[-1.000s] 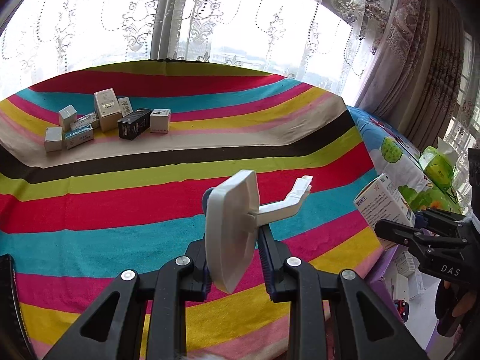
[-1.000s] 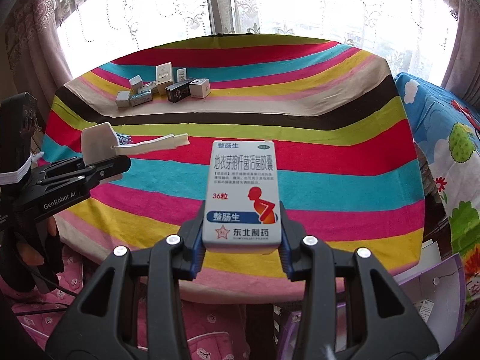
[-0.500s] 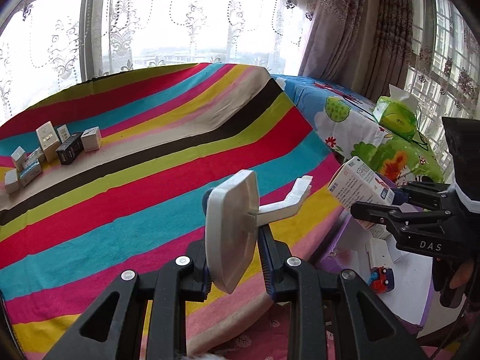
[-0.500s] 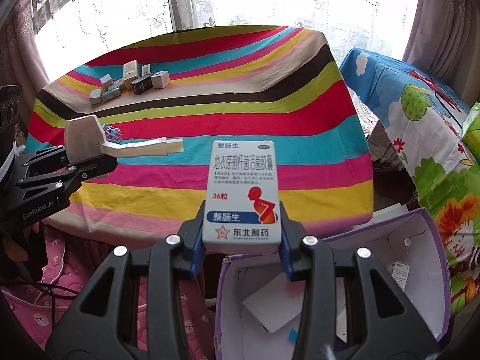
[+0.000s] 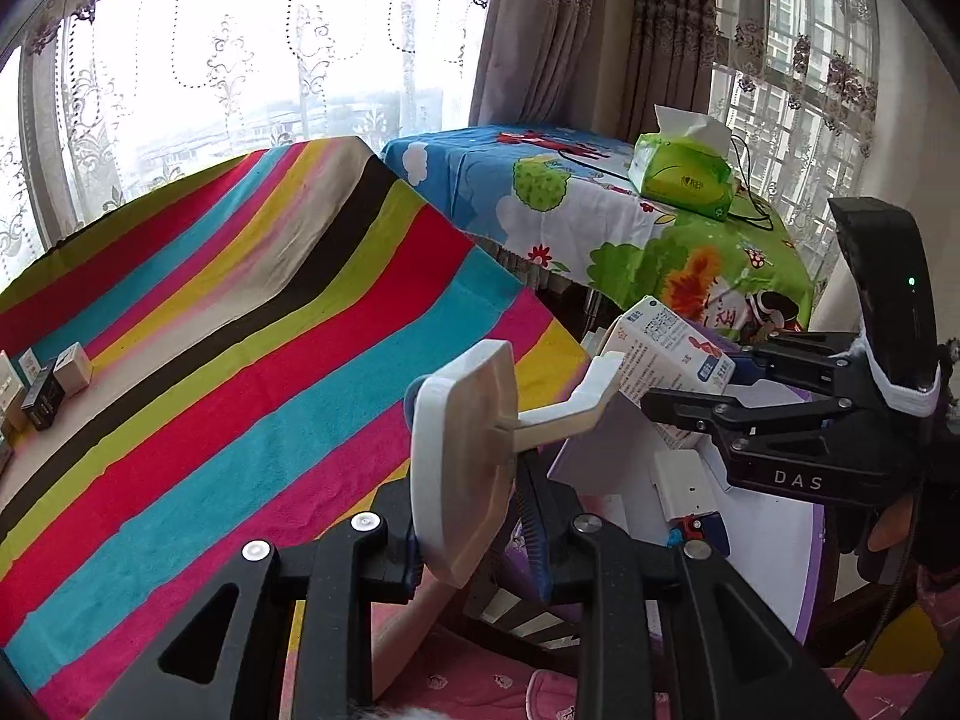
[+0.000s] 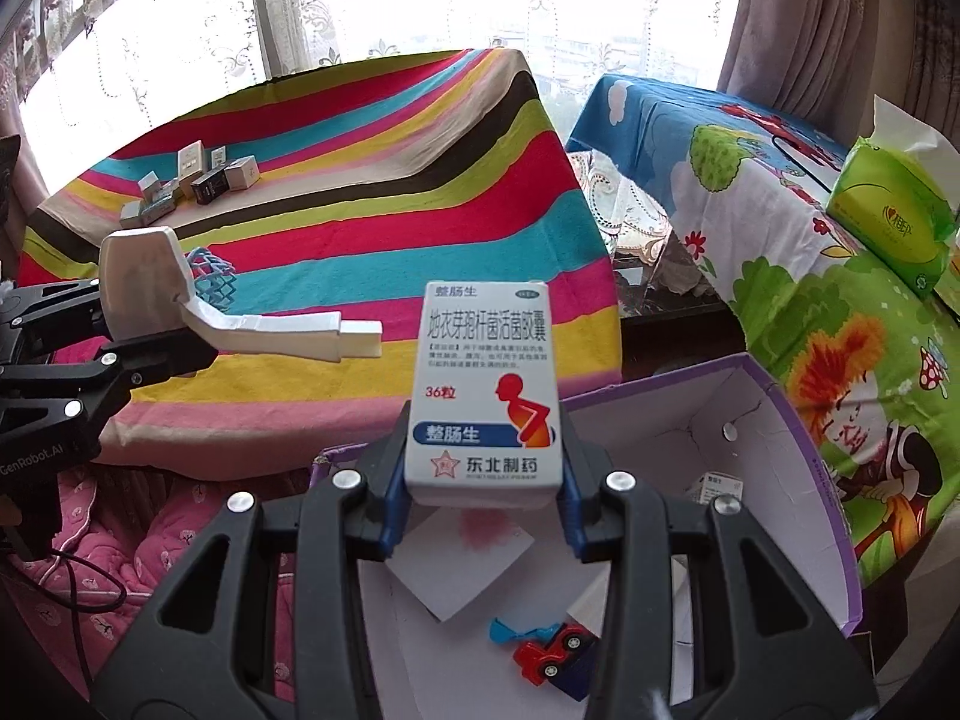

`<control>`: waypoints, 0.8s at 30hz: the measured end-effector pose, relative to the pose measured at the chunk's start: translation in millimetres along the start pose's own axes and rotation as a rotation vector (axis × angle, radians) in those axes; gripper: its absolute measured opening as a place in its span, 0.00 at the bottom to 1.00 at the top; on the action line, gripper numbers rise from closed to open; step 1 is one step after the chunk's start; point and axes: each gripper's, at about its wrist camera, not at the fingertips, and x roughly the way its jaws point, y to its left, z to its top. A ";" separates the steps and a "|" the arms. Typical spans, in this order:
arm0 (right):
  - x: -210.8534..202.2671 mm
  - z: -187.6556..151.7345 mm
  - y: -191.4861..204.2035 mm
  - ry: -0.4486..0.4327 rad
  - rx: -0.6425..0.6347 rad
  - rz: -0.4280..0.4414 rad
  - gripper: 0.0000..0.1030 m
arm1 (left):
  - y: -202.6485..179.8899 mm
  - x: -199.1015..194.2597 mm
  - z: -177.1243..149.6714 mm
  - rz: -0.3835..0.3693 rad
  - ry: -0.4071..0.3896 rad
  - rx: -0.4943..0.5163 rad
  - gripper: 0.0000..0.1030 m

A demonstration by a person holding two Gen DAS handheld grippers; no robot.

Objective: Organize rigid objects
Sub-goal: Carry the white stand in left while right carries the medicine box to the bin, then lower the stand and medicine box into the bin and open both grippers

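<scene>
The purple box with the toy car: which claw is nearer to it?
Right. The right claw hangs over the purple box with its medicine carton; the left claw is off beside it.

The left gripper [image 5: 474, 546] is black with blue pads, clamped on an all-white wall hook [image 5: 465, 468]; the right gripper [image 6: 483, 504], likewise black and blue, grips a white medicine box [image 6: 485, 390] printed in blue with a red-orange figure; ahead of both lies a tablecloth [image 6: 372, 180] striped red, teal, yellow, pink, brown and lime; below the right gripper a purple-edged white box [image 6: 798, 438] holds a red toy car [image 6: 555, 654]; to its right, a green tissue pack [image 6: 888, 222] on a cartoon-print cloth [image 6: 780, 252].
</scene>
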 end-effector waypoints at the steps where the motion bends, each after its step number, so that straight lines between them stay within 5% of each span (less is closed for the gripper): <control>1: -1.3 -3.0 -5.5 0.003 0.009 -0.010 0.43 | -3.8 2.8 3.2 -0.011 0.006 0.006 0.27; 24: -7.7 -53.9 -105.9 0.102 0.246 -0.184 0.43 | -82.1 70.9 -8.2 -0.147 0.252 0.177 0.27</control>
